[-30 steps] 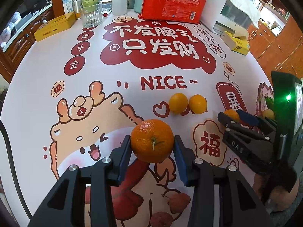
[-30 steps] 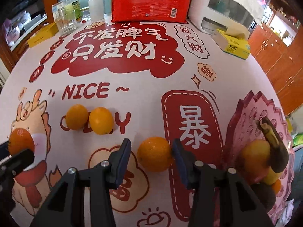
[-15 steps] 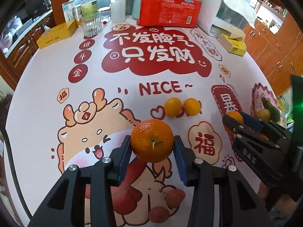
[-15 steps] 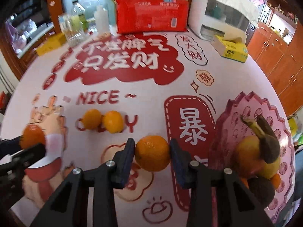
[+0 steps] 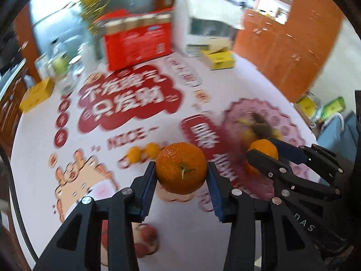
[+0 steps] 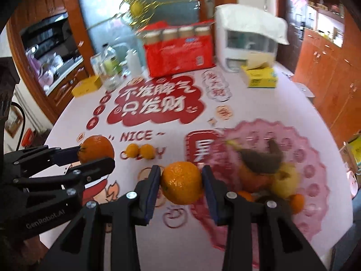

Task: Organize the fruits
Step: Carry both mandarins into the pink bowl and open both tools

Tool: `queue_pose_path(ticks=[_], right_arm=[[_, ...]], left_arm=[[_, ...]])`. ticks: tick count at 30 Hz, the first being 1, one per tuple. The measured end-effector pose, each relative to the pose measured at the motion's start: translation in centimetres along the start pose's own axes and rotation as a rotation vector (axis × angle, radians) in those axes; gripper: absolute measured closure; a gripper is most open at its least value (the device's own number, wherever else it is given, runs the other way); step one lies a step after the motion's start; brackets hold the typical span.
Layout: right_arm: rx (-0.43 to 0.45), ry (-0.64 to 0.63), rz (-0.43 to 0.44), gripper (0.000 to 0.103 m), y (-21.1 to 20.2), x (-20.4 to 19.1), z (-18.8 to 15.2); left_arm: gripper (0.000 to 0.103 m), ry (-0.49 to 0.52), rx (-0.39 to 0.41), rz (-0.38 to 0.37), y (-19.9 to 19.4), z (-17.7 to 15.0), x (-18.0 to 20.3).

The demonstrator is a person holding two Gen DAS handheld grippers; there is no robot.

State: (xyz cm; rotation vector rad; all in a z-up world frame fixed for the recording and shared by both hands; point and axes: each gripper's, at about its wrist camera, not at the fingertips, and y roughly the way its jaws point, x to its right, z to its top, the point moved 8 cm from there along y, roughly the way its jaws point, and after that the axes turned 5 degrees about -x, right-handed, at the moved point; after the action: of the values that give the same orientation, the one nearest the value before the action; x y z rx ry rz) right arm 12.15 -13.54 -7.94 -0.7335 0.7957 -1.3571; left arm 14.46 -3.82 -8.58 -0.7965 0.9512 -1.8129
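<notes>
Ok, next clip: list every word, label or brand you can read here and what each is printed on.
"NICE ~": tablecloth.
"不发脾气 只发财": red cloud print on the tablecloth.
"GenRobot.AI": left gripper body.
"DAS": right gripper body, partly cut off.
Red package, yellow box, the small round prints: too blurred to read.

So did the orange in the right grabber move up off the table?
Yes. The orange in the right gripper rose off the tablecloth, toward the pink plate.
</notes>
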Motion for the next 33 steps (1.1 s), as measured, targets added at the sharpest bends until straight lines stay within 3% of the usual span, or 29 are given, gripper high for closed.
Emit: queue_pose_path(ticks=[11, 19, 25, 33], right_arm=[[0.050, 0.163, -0.114, 0.065, -5.4, 13.4, -2.1], [-0.002, 0.246, -0.153, 0.065, -4.6, 21.0, -4.9], [-0.055, 0.257, -0.110, 0.065, -2.7, 22.9, -6.2], [-0.112, 0.163, -0.046, 0.064, 0.2, 21.7, -5.3]], left_arm=[[0.061, 0.145, 0.003, -0.080, 1.7, 2.0, 12.8], [0.061, 0.155, -0.067, -0.080, 6.9, 1.3, 17.7], [0.061, 0.150, -0.162, -0.051, 11.0, -0.1, 18.5], [0.061, 0.147, -0.215, -0.036, 12.8, -0.7, 18.9]])
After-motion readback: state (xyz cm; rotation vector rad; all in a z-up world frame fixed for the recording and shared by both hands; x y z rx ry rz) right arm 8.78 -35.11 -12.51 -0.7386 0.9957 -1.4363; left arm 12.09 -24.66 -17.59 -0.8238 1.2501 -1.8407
